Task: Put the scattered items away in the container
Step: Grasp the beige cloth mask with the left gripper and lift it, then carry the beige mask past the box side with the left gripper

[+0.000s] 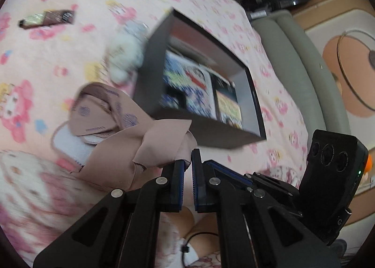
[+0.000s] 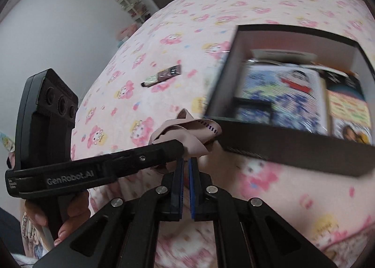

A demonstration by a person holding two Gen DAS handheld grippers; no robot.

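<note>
Your left gripper [image 1: 187, 160] has its jaws nearly together, pinching an edge of the beige cloth [image 1: 121, 150]; the cloth trails away to the left across the pink sheet [image 1: 70, 57], bunched and folded, with a white padded patch showing near its far end. Your right gripper [image 2: 186, 162] has its jaws drawn close too, and the cloth [image 2: 187, 134] bunches right at their tips, but the left tool crosses in front, so you cannot tell whether the right one actually holds it. The black box [image 1: 211, 134] sits on the sheet just beyond the cloth, open on top, with printed packets [image 1: 187, 85] lying inside; its near wall [image 2: 293, 150] is just beside the cloth. A brown tube [image 1: 46, 19] lies on the sheet well apart from the box, to its left; a white plush [image 1: 126, 52] rests against the box's left wall, blurred.
</note>
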